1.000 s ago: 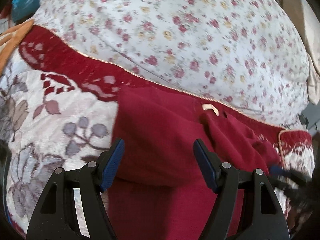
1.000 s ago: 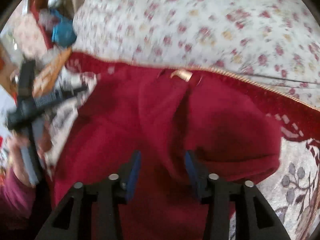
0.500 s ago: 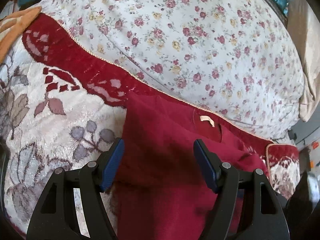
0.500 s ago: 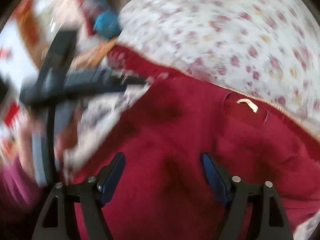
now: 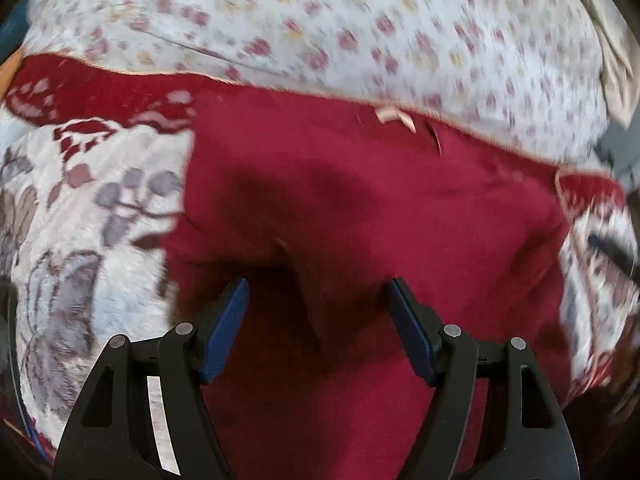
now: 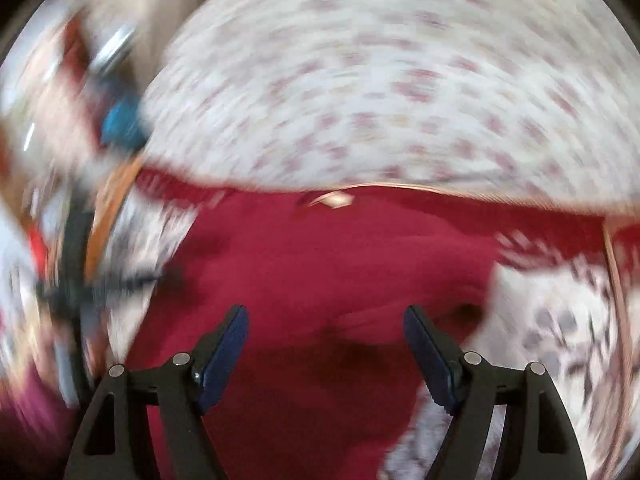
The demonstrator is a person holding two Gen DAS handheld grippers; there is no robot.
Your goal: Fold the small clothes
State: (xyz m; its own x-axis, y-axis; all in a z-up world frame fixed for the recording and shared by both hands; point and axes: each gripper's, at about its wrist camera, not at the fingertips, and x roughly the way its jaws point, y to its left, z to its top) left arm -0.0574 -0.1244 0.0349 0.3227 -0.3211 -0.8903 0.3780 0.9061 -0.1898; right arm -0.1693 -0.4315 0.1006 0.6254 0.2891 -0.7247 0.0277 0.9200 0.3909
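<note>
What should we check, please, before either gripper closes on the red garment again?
1. Left gripper open over the red garment, a raised fold between its jaws, which have just been closing: ok.
2. Right gripper open, nothing pinched: ok.
3. Garment lies on the patterned blanket: ok.
4. Neck label showing: ok.
5. Garment flat: not ok, creased.
6. Pictures sharp enough to aim: not ok, blurred.

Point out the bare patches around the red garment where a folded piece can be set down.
Bare room: the patterned blanket left of the red garment, and the floral quilt beyond its collar label. A narrower blanket strip lies to its right. Crowded: the garment's near edge, under the open left gripper and right gripper.
</note>
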